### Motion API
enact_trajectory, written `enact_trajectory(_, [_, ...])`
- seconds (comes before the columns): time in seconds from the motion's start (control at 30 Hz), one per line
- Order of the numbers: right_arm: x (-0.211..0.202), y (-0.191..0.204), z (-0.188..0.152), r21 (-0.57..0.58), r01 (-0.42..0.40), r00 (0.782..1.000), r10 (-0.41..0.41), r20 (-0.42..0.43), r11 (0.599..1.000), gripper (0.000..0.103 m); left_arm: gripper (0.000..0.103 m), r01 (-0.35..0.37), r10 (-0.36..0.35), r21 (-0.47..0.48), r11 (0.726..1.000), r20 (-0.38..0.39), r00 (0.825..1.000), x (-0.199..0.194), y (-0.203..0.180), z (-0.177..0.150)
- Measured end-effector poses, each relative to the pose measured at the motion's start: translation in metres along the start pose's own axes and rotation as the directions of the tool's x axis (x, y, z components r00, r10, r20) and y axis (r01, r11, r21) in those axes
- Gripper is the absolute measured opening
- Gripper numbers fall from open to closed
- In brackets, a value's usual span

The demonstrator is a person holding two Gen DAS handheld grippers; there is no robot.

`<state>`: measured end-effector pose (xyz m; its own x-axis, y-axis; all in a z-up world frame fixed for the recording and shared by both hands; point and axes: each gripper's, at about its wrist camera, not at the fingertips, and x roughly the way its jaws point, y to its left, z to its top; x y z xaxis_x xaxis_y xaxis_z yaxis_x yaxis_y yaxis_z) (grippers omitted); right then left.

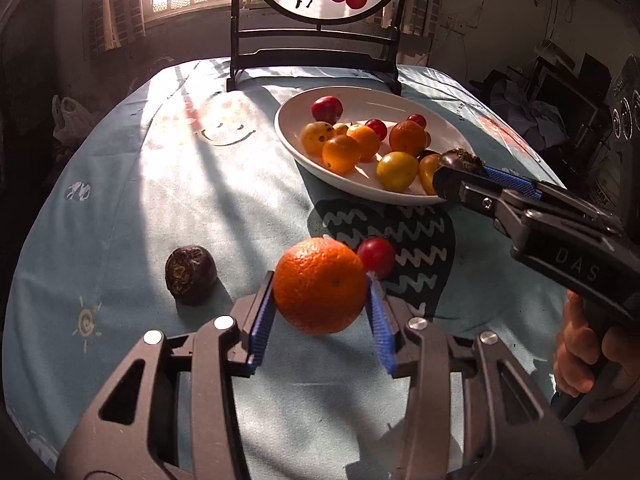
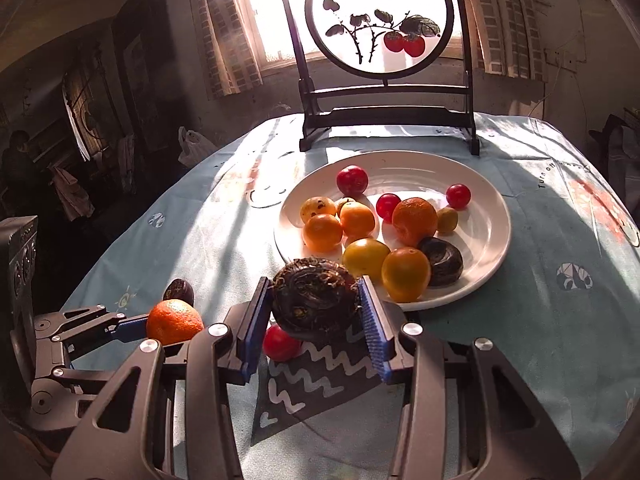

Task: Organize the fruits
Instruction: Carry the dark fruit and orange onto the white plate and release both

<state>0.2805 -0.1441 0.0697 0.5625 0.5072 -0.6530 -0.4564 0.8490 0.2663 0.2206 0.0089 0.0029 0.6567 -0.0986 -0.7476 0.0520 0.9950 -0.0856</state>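
My left gripper [image 1: 320, 284] is shut on an orange [image 1: 320, 285], held just above the blue tablecloth; it also shows in the right wrist view [image 2: 175, 322]. My right gripper [image 2: 316, 298] is shut on a dark brown wrinkled fruit [image 2: 316, 298] at the near rim of the white plate [image 2: 492, 236]; the fruit also shows in the left wrist view [image 1: 462, 159]. The plate holds several orange, yellow and red fruits and one dark fruit [image 2: 442, 261]. A red cherry tomato [image 1: 377, 257] and another dark fruit [image 1: 191, 274] lie on the cloth.
A dark wooden stand with a round painted screen [image 2: 380, 20] stands at the table's far edge behind the plate. A white plastic bag [image 2: 194, 146] sits beyond the table's left edge. Dark furniture surrounds the table.
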Motion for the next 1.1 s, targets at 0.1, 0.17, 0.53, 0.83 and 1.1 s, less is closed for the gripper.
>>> enact_trajectory(0.1, [-0.001,-0.009,0.003,0.012,0.03,0.999,-0.03,0.011,0.999,0.044,0.044,0.015,-0.016,0.028,0.999,0.032,0.999,0.005,-0.01,0.019])
enact_trajectory(0.17, [-0.001,-0.017,0.006,0.021,0.063,0.997,-0.064,0.031,0.998,0.044,0.044,0.039,-0.041,0.029,0.999,0.048,0.998,0.012,-0.014,0.035])
enact_trajectory(0.53, [0.037,-0.07,0.035,0.012,0.221,0.97,-0.221,0.103,0.975,0.044,0.044,0.045,-0.048,0.059,0.997,0.059,0.997,0.082,-0.037,0.121])
enact_trajectory(0.83, [0.064,-0.103,0.049,0.073,0.21,0.973,-0.216,0.078,0.975,0.044,0.073,-0.015,0.014,0.019,1.0,0.055,0.998,0.112,-0.033,0.143])
enact_trajectory(1.1, [0.057,-0.097,0.055,0.073,0.177,0.978,-0.184,0.102,0.982,0.05,0.094,-0.047,0.053,-0.036,0.998,0.179,0.982,0.038,-0.02,0.149])
